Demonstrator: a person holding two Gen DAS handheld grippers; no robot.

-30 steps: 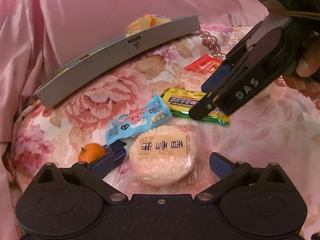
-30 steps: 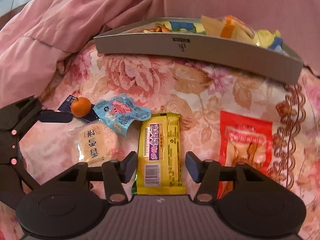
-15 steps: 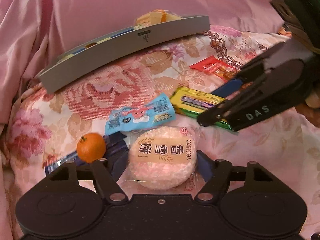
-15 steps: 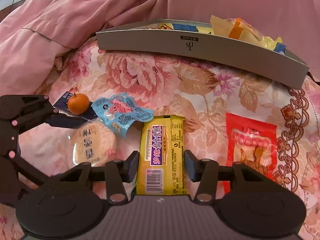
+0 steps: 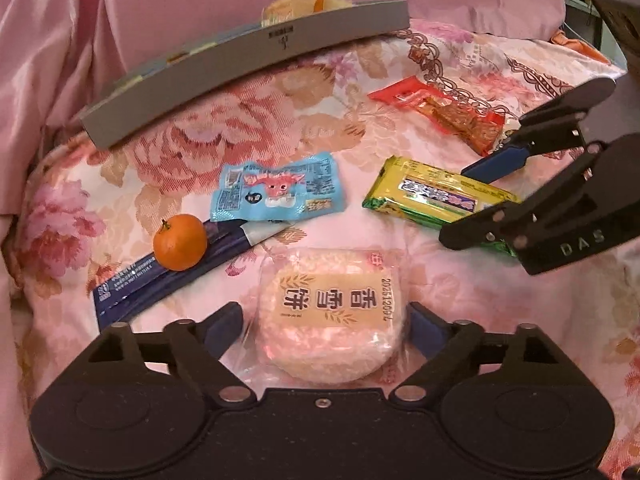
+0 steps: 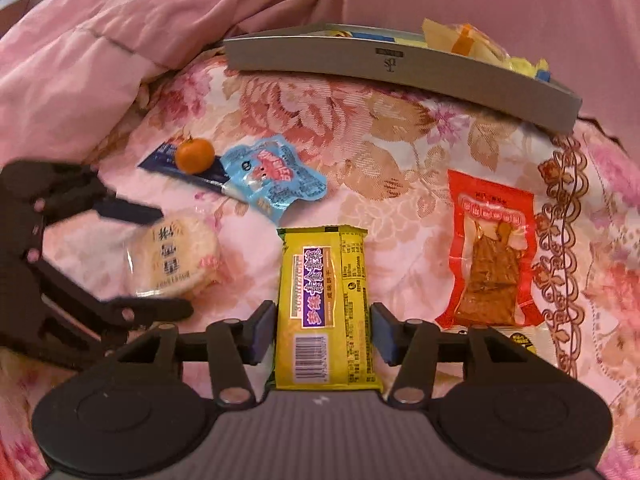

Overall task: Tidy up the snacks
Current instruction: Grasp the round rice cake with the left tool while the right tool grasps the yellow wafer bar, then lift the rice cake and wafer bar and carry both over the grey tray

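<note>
A round rice cracker in clear wrap lies on a floral bedspread, between the opening jaws of the left tool, with small gaps either side. To its right, a yellow snack bar sits between the right tool, whose jaws are also opening, not pressing it. Farther off lie a blue packet, a small orange on a dark blue wrapper, and a red packet. At the far side stands a grey box holding snacks.
</note>
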